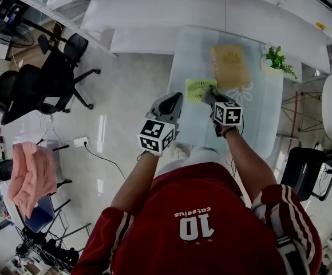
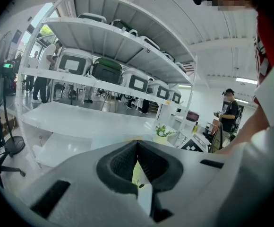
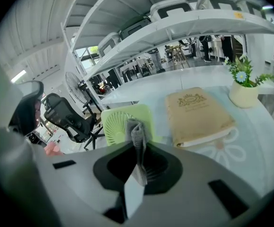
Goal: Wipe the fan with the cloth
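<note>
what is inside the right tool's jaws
A grey cloth, pinched between the shut jaws of the right tool. Its bunched top sticks out and hides part of the green fan beyond; the stretch clamped deeper in cannot be seen.

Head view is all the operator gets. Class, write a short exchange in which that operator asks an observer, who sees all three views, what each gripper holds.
Operator: Is the right gripper holding anything? I can't see between its jaws from above.
Observer: Yes. Its jaws are shut on a grey cloth, which sticks up bunched between them.
Operator: And the left gripper?
Observer: Its jaws are together, with nothing clamped.
</note>
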Tool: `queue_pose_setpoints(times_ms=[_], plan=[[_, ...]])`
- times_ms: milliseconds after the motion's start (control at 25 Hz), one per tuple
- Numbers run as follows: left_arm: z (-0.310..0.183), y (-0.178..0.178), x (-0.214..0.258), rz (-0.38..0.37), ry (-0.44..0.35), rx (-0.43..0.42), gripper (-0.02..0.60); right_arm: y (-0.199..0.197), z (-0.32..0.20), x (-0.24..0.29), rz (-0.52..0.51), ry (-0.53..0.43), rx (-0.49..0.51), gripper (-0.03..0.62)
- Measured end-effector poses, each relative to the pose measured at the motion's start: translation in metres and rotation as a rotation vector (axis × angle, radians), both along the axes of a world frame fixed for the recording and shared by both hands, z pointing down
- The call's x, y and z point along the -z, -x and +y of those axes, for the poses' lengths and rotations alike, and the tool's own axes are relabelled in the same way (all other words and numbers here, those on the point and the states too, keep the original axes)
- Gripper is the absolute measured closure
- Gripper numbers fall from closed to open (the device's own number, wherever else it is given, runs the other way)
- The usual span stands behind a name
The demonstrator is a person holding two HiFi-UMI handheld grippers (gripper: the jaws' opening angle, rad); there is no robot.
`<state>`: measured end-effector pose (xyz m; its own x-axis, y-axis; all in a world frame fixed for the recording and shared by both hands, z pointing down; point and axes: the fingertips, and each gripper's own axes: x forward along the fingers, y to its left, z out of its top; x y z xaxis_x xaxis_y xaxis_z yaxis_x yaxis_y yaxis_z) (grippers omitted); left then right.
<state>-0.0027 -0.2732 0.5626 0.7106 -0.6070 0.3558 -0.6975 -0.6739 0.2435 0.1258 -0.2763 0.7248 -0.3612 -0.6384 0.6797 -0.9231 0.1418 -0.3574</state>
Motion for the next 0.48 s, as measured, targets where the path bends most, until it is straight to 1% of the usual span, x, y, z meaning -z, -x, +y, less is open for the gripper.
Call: queue_pose_setpoints(times_ms=[480], plan=[[0.002,-0.017,-0.005,0.001,0.005,-0.031,0.583,-0.027,0.005,0.000,0.009,0.003,-0.053,0.571]])
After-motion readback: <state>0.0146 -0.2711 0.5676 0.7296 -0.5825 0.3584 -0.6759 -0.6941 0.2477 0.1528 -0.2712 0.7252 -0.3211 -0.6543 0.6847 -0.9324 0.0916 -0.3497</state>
